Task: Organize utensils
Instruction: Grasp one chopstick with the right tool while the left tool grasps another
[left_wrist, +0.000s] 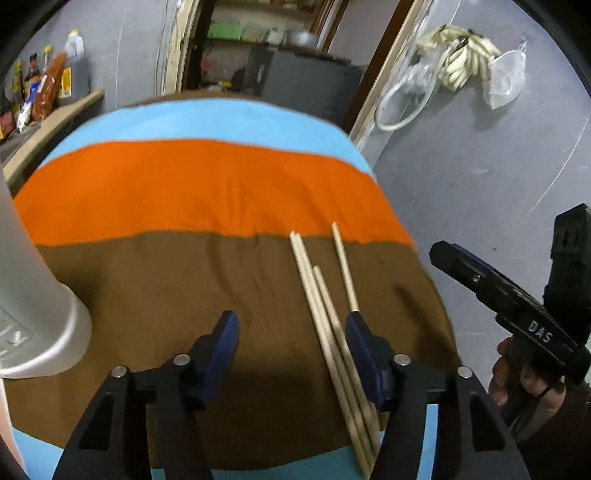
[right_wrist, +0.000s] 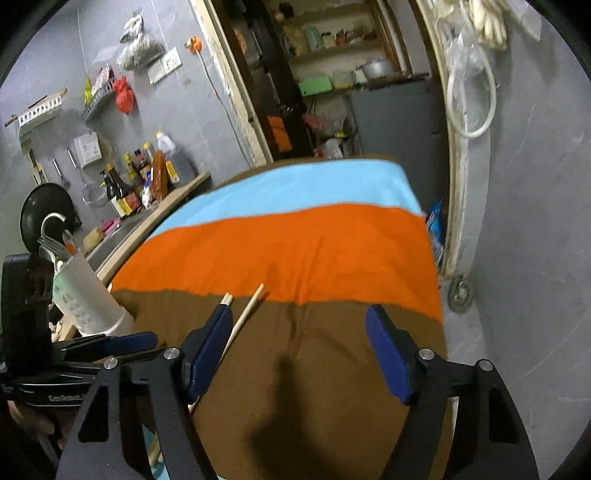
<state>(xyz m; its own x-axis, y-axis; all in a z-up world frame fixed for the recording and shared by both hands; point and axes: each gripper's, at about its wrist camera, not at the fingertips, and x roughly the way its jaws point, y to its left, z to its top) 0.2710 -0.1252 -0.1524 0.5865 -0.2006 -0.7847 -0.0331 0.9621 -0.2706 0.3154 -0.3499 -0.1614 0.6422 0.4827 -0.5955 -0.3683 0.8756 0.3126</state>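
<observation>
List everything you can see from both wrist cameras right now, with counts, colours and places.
chopsticks: four, pale wood, loose on the brown band of the cloth, near its right edge
utensil holder: one, white plastic, at the cloth's left edge; forks stick out of it, count unclear
striped cloth: one, blue, orange and brown bands, covering the table
sauce bottles: several, dark and yellow, on the counter at the far left
plastic bags: clear and white, hanging on the grey wall at the right
left claw: black with blue pads, open, over the brown band beside the chopsticks
right claw: black with blue pads, open, empty, above the cloth
</observation>
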